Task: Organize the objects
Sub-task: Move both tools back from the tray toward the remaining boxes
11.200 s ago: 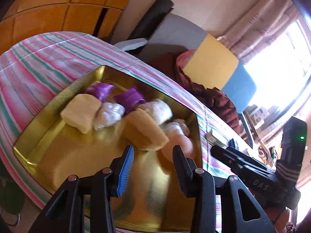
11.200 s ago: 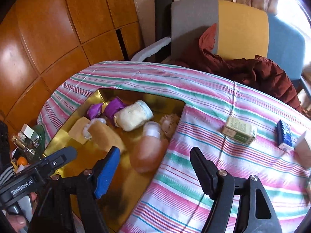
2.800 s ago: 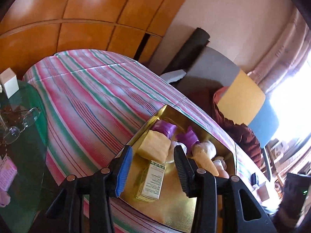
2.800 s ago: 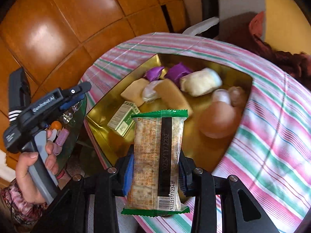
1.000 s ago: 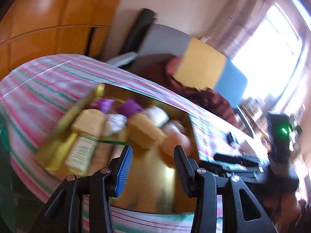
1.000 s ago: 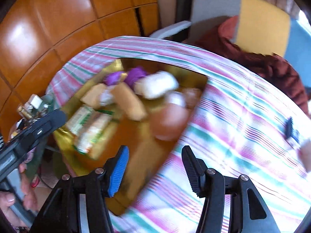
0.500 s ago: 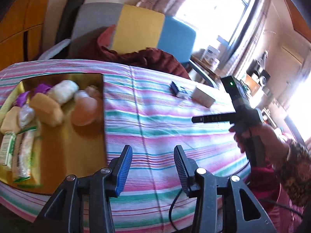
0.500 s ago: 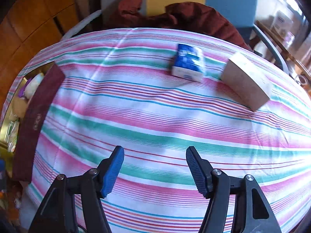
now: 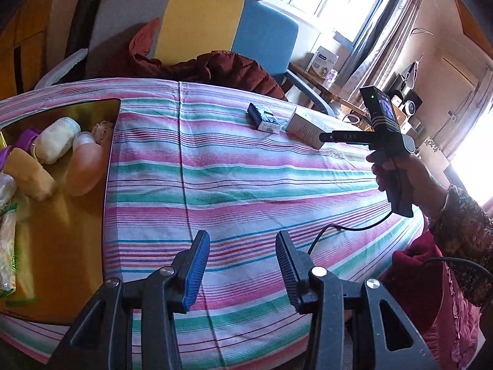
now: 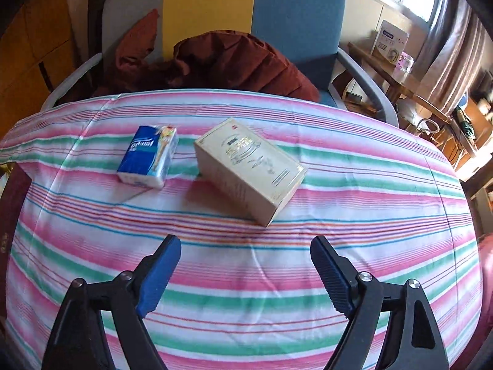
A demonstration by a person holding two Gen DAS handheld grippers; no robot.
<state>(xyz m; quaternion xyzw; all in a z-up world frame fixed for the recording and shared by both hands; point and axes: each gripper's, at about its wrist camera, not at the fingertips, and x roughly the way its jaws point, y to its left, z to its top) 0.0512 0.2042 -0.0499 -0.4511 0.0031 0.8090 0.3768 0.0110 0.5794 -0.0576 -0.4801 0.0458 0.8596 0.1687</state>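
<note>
My left gripper (image 9: 242,246) hovers open over the striped tablecloth (image 9: 240,185), nothing between its fingers. To its left lies the gold tray (image 9: 61,246) holding a white bundle (image 9: 57,143), a peach object (image 9: 86,169), a yellow block (image 9: 29,174) and a cracker packet (image 9: 7,246). My right gripper (image 10: 245,246) is above the cloth with its jaws opening and empty. Just beyond it lie a beige box (image 10: 249,169) and a blue tissue pack (image 10: 148,157), both flat on the cloth. In the left wrist view both show at the far side: the beige box (image 9: 306,126) and the tissue pack (image 9: 265,117).
A person's hand (image 9: 397,169) in a patterned sleeve holds the right gripper's handle; its cable (image 9: 354,228) trails over the table edge. Behind the table stands a grey, yellow and blue armchair (image 10: 295,15) with a dark red jacket (image 10: 231,61) on it. A cluttered side table (image 10: 391,74) is at the right.
Both views have swung from the tray toward the right part of the table. The right jaws have spread wider. The box and tissue pack are nearer in the right wrist view.
</note>
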